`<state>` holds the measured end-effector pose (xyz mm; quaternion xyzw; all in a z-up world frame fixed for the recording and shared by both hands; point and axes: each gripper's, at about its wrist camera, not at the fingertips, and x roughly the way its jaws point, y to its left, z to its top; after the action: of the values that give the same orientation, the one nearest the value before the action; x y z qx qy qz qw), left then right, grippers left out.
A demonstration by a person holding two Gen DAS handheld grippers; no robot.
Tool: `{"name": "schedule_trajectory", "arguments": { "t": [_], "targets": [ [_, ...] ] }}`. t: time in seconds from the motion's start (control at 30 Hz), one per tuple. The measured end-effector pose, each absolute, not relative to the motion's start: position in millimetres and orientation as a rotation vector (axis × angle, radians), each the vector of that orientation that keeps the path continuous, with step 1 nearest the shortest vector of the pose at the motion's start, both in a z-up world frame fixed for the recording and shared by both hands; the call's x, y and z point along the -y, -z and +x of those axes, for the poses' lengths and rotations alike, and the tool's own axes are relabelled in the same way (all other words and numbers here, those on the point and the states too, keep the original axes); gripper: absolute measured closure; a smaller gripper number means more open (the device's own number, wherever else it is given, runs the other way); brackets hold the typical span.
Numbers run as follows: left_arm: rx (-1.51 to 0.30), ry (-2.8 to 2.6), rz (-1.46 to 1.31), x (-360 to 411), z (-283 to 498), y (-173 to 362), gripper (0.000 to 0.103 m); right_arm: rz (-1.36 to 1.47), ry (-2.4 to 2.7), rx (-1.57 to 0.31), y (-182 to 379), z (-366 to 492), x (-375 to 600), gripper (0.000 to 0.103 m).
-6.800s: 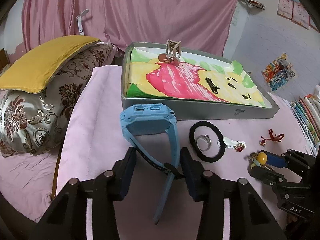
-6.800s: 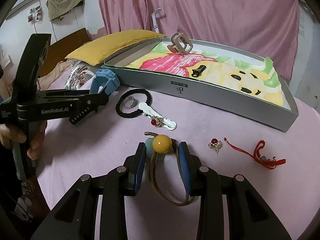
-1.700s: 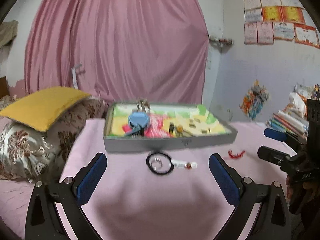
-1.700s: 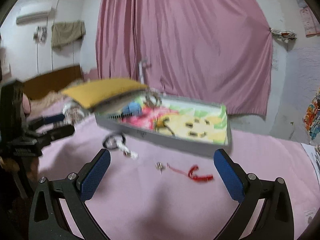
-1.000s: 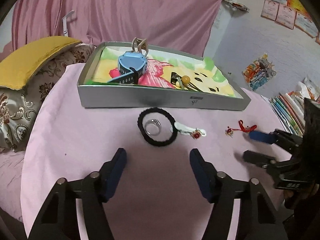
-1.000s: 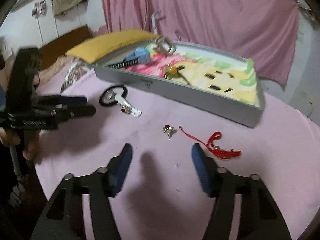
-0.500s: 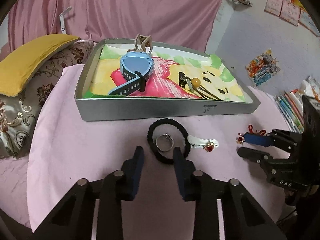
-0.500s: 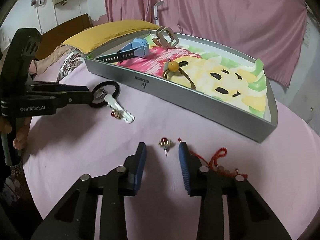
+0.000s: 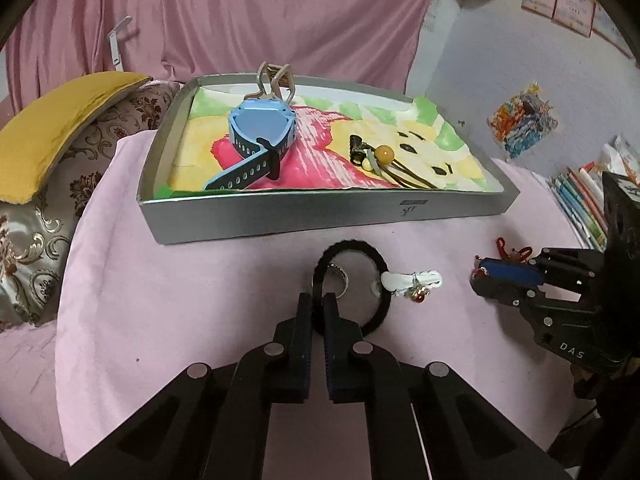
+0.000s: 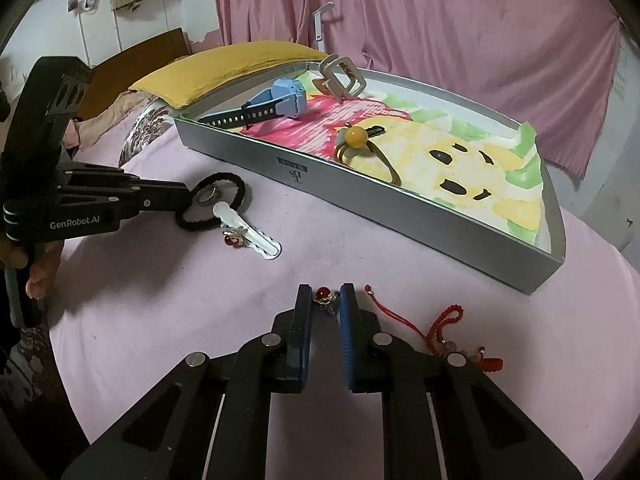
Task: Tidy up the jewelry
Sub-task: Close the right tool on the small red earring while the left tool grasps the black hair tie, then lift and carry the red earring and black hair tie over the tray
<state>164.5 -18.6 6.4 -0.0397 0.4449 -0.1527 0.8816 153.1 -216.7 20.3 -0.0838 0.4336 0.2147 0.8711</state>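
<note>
pink cloth (image 9: 180, 288) covers the surface in front of a pink curtain (image 9: 260, 16), and on it stands a grey tray (image 9: 320, 216) which holds a blue watch (image 9: 262, 128), a beige claw clip (image 9: 276, 80) and a hair tie with a yellow bead (image 9: 384, 155). the left gripper (image 9: 318, 300) is clamped together on the near side of the black hair tie (image 9: 360, 248), which lies before the tray around a silver ring (image 9: 339, 280) and touches a white hair clip (image 9: 412, 280). the right gripper (image 10: 326, 300) is pressed on a small red-stone earring (image 10: 323, 295) on the cloth, just beside a red cord bracelet (image 10: 444, 320).
</note>
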Motion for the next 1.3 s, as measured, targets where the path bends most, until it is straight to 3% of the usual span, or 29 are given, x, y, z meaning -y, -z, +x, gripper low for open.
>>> {"name": "schedule_trajectory", "arguments": {
  "t": [0.23, 0.63, 1.3],
  "targets": [
    [-0.842, 0.307, -0.104, 14, 139, -12, 0.098, -0.148, -0.468, -0.879, -21, 142, 216, 0.091],
    [-0.561, 0.352, -0.054, 28, 109, -54, 0.099, -0.08, -0.429, -0.6, -62, 114, 214, 0.091],
    [-0.265, 0.284, -0.1, 33, 133, -91, 0.099, 0.013, -0.298, -0.262, -104, 131, 208, 0.091]
  ]
}}
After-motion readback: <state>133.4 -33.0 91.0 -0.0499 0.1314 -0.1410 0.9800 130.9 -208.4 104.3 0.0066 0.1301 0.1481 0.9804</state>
